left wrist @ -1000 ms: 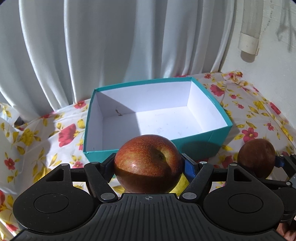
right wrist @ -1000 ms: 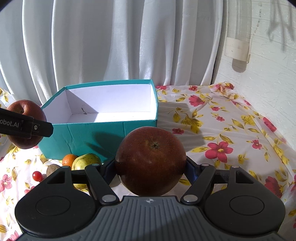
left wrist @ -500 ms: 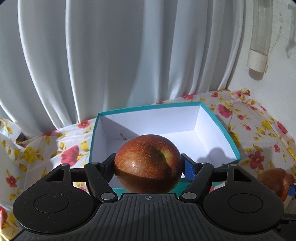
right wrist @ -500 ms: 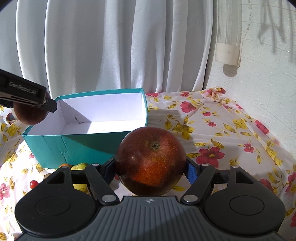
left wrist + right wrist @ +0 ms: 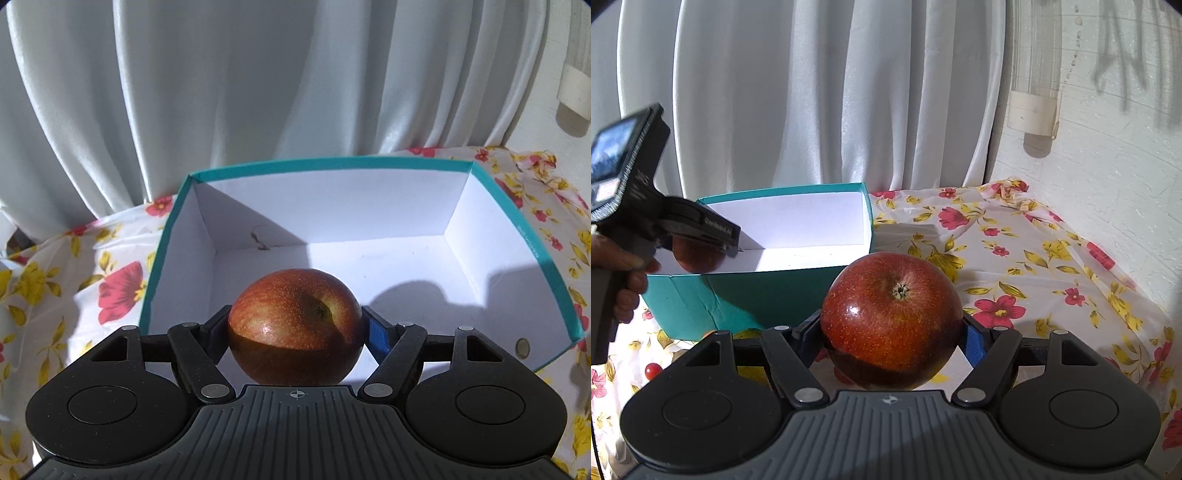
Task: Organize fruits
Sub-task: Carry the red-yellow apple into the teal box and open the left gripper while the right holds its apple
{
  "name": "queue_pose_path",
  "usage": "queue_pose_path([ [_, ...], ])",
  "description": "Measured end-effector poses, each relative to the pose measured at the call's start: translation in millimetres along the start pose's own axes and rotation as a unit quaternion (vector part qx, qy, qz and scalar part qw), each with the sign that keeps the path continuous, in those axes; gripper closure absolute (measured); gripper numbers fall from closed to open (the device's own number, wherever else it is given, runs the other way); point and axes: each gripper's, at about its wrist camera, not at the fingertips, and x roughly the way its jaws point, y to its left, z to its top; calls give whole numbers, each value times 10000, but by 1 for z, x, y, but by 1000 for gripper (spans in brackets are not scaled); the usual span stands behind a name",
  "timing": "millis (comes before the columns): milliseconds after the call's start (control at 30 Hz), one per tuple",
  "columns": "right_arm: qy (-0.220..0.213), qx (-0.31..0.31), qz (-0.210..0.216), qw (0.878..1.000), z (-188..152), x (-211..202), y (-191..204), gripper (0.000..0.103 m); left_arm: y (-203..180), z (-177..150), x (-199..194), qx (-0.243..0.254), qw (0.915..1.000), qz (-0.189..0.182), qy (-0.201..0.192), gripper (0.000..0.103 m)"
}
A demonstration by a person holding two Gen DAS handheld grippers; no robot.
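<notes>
Ahead of left gripper (image 5: 295,328), below: teal box (image 5: 546,258); clenched on apple (image 5: 293,343). Right gripper (image 5: 891,332) beside box, clenched on second apple (image 5: 891,319).

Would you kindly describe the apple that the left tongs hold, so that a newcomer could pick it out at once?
Find the teal box with white inner walls on the flowered cloth, before the white curtain. The apple in the left tongs hangs over the box's open inside. That apple shows yellowish streaks, while the one in the right tongs is darker red and outside the box.
</notes>
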Motion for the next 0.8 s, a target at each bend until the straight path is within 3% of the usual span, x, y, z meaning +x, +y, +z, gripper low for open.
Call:
queue_pose_path([
  [267, -21, -1, -96, 10000, 1, -1, 2, 30, -8, -9, 34, 159, 9986, 63, 506, 26],
  [567, -60, 30, -167, 9998, 5, -1, 3, 30, -6, -7, 40, 89, 9968, -145, 780, 26],
  [700, -78, 41, -184, 9998, 6, 0, 3, 30, -10, -6, 31, 257, 9984, 9, 508, 21],
  [767, -86, 44, -192, 9998, 6, -1, 4, 30, -11, -5, 25, 287, 9987, 2, 415, 9],
  [800, -87, 52, -196, 9998, 6, -1, 4, 30, -11, -6, 21, 301, 9989, -21, 371, 9],
])
